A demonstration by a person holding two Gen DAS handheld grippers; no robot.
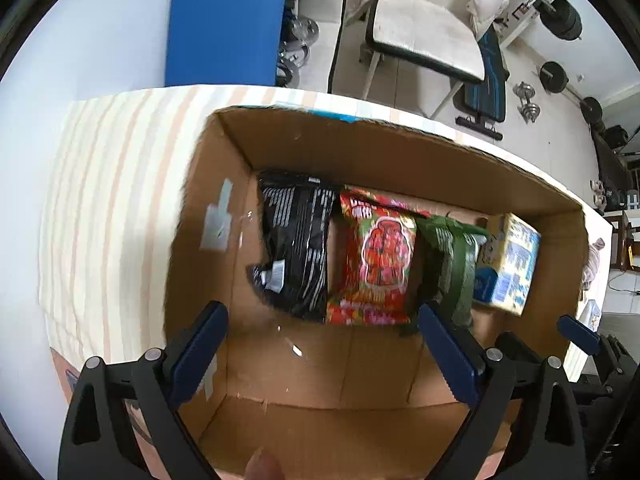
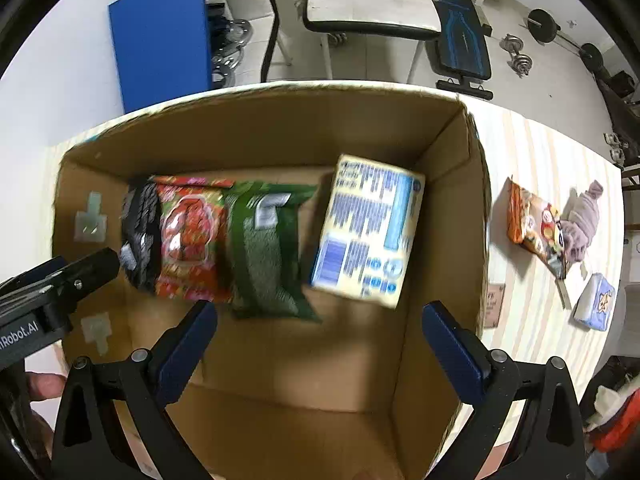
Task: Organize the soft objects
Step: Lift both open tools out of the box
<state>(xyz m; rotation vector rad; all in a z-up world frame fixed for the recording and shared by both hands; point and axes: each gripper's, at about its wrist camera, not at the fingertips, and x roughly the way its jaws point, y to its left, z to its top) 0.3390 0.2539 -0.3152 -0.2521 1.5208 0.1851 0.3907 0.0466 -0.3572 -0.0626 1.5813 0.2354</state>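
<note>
Four packs line the box [image 2: 280, 136] far wall; three items [image 2: 536, 228] remain on the table; both grippers [image 2: 320, 336] spread, empty.

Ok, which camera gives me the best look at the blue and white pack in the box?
The right wrist view: the blue and white pack shows its whole printed face, near centre. In the left wrist view the same pack sits far right, smaller, partly hidden behind the green bag.
</note>
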